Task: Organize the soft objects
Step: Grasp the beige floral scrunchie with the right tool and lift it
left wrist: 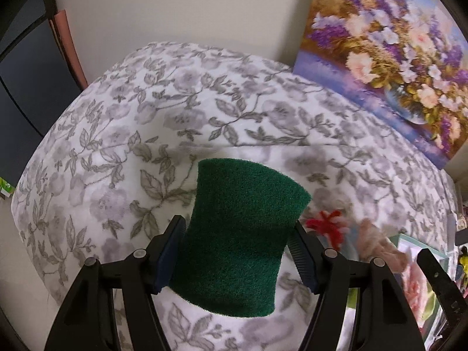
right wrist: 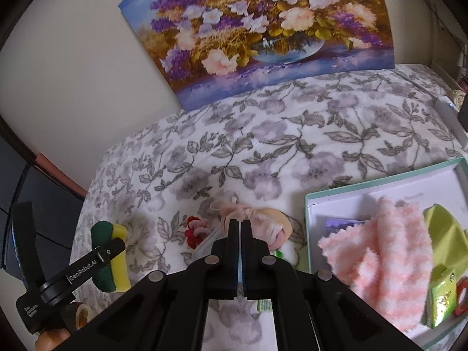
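Left gripper (left wrist: 237, 257) nearly half open, clamped on green-and-yellow sponge (left wrist: 242, 234) held between its fingers; sides pinch inward, so judged light, soft, springy; mid-body grip suits; right gripper (right wrist: 240, 259) closed, seemingly empty; box (right wrist: 310, 204) sits to its right.

In front of you is a surface covered by a white blanket (right wrist: 292, 134) with a grey pattern of flowers and leaves. Behind it you see a plain cream wall (right wrist: 73, 73). A painting (right wrist: 257, 29) of purple, white and pink flowers in a blue bowl leans on this wall and stands on the blanket. At the left edge there is dark furniture (left wrist: 26, 93) with a reddish strip (left wrist: 68, 46) beside it. The light is soft and even.
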{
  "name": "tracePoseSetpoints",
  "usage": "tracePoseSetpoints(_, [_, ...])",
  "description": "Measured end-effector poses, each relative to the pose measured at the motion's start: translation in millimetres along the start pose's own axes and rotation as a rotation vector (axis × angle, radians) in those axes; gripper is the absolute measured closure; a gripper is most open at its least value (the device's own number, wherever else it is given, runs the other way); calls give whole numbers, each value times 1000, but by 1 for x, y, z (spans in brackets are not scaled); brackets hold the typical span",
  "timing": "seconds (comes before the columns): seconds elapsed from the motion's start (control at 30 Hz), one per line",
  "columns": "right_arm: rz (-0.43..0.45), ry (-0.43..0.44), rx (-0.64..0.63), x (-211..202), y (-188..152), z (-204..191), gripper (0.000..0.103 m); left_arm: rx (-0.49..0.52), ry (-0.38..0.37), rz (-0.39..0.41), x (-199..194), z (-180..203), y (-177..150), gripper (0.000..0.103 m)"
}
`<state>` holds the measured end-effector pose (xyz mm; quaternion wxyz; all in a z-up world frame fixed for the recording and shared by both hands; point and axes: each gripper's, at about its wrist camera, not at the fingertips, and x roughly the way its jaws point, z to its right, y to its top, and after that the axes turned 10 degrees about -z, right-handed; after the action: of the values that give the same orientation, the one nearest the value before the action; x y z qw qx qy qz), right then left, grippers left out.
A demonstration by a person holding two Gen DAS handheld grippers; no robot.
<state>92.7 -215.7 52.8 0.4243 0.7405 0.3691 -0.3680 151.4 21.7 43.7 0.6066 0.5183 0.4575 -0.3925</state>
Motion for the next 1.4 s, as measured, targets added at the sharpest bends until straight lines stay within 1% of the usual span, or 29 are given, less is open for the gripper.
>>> tracePoseSetpoints(0.17, [0,-13,-2,-6,-4,8,102,24,6,-4,-7,14,-11,33])
tracePoseSetpoints(0.37, [-19,-5,25,3,-3,18,102,31,19,-32,4,21,-15,32])
tracePoseSetpoints(0.43, [-25,-2,32,6,-2,19,98,30,17,-44,8,21,-15,32])
tracePoseSetpoints(0.6, [-24,0,30,10,0,19,98,33,25,-72,19,23,-16,32])
tracePoseSetpoints(0.7, [-26,2,26,13,1,18,97,38,23,-73,21,25,-16,32])
tracePoseSetpoints(0.77, [-30,0,22,15,2,17,92,45,23,-75,23,28,-16,32])
tracePoseSetpoints(0.83, [-31,-3,21,16,3,17,77,51,26,-77,25,30,-16,32])
tracePoseSetpoints(0.87, [-30,-3,21,17,3,17,75,55,30,-80,27,31,-16,32])
tracePoseSetpoints(1.0, [-31,3,24,19,6,17,74,63,38,-84,30,33,-15,32])
tracePoseSetpoints(1.1, [-40,9,12,23,7,14,67,67,43,-85,32,34,-15,32])
tracePoseSetpoints(1.17, [-55,5,-7,28,7,11,66,71,47,-87,34,35,-14,32])
tracePoseSetpoints(1.23, [-81,-4,-31,36,6,7,62,74,51,-92,36,36,-14,32])
tracePoseSetpoints(1.4, [-122,-56,-81,55,1,0,61,80,57,-101,41,37,-14,32])
